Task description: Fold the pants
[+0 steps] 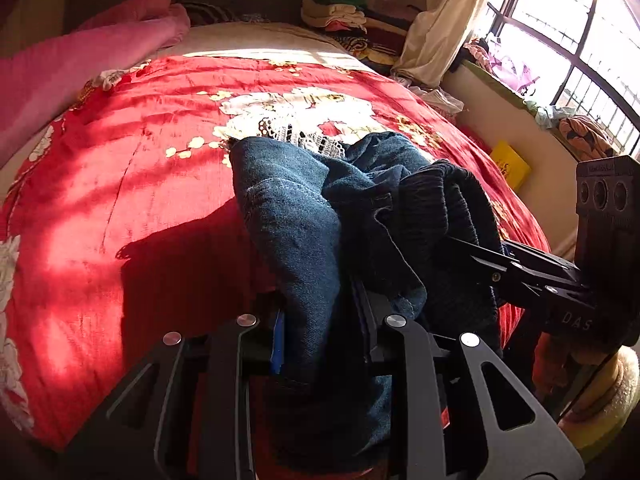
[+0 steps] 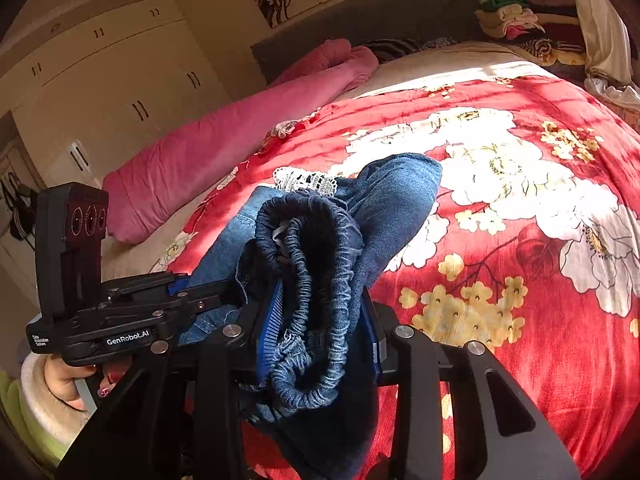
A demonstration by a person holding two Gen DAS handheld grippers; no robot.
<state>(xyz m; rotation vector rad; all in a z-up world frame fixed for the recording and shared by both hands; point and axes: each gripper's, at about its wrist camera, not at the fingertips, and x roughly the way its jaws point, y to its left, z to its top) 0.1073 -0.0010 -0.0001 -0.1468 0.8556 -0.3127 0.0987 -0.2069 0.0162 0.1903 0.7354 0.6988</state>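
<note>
Red bedspread (image 1: 120, 168) under gripped pants (image 1: 296, 216)

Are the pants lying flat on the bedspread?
No. The pants hang bunched, clamped in the right tongs above the red bedspread.

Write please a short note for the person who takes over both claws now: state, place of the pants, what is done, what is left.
Left claw: shut on the pants, gripping denim.
Right claw: shut on the elastic waistband.
Pants: bunched between both claws, held over the red floral bedspread; white lace trim at the far end.
Done: both grips taken.
Left: spread flat on the bed, then fold; no neat fold visible yet.
</note>
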